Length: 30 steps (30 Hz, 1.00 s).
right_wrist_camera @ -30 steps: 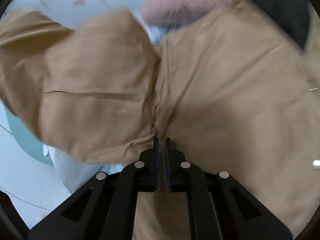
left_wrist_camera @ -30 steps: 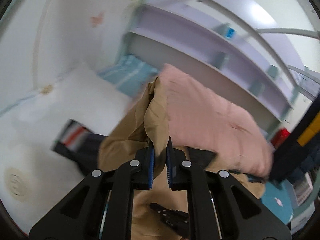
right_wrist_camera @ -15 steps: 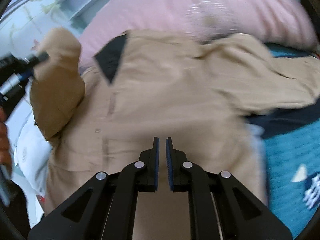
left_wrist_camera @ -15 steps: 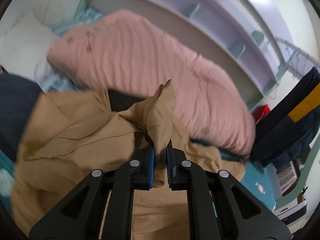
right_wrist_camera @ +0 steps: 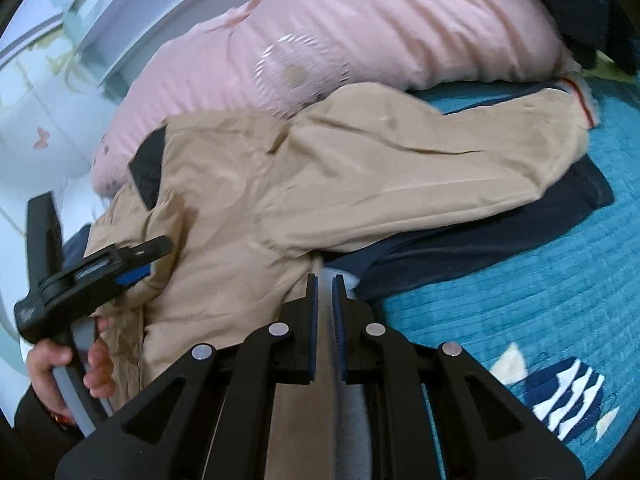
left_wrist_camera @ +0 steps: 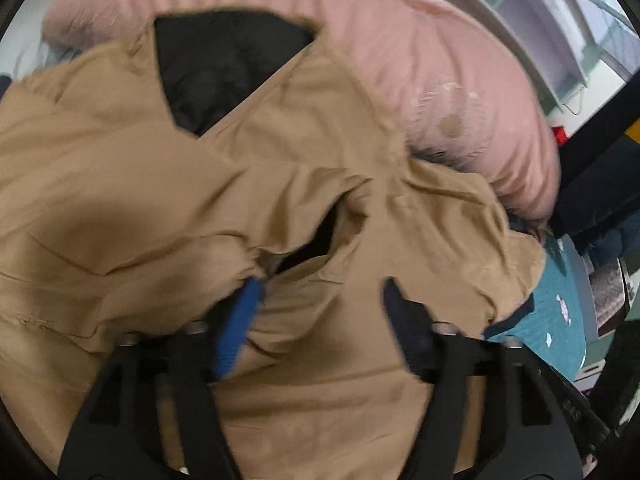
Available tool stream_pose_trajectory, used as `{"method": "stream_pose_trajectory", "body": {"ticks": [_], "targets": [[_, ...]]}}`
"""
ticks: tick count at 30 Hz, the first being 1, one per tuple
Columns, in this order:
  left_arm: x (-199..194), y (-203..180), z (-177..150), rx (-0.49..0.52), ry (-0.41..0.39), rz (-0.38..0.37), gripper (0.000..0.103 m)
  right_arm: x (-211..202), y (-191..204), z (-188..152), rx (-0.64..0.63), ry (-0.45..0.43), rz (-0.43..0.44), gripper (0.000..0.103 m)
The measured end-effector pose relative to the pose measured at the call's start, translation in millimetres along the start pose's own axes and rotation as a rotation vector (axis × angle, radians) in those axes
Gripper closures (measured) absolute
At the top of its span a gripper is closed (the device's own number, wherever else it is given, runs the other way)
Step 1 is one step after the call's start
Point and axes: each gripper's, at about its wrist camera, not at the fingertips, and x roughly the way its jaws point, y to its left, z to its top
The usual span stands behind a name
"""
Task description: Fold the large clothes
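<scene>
The tan jacket (right_wrist_camera: pixel 320 184) is lying mid-frame against the pink pillow (right_wrist_camera: pixel 360 28). The left gripper (left_wrist_camera: pixel 320 292) is spreading its jaws, letting cloth go; the right gripper (right_wrist_camera: pixel 325 280) is pinching the hem. Release fully, then smooth the fold.

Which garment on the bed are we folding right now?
Find the big pink duvet along the back of the teal bedspread. Spread just in front of it lies the tan jacket. Its black lining at the collar and tan colour set it apart from the navy garment underneath.
</scene>
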Motion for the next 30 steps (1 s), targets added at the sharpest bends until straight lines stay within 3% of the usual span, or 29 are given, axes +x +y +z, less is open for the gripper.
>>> {"method": "stream_pose_trajectory", "body": {"ticks": [4,9,11,14,16,22,30], "targets": [[-8.4,-25.4,6.8,0.058,-0.040,-0.044,0.029,-16.8,-29.3,6.1,0.080,-0.048,-0.032,0.094],[13.7,-59.6,2.3,0.189,-0.033,0.005,0.031,-29.9,-71.4,13.8,0.190,-0.081,-0.099,0.094],[20.8,-67.2,-1.9,0.240,-0.008,0.036,0.046,-35.3,-91.2,16.0,0.242,-0.088,-0.103,0.094],[36.5,-73.7,-11.0,0.272,0.037,0.041,0.053,-37.3,-113.8,19.3,0.302,-0.101,-0.104,0.094],[53.4,-76.2,-18.4,0.294,0.092,0.045,0.064,-37.0,-134.1,23.3,0.369,-0.116,-0.101,0.092],[80.7,-75.5,-26.3,0.327,0.151,0.080,0.065,-28.1,-187.9,46.7,0.544,-0.173,-0.068,0.079],[86.1,-76.6,-25.6,0.348,0.152,0.104,0.065,-8.4,-229.4,66.9,0.687,-0.171,-0.027,0.076]]}}
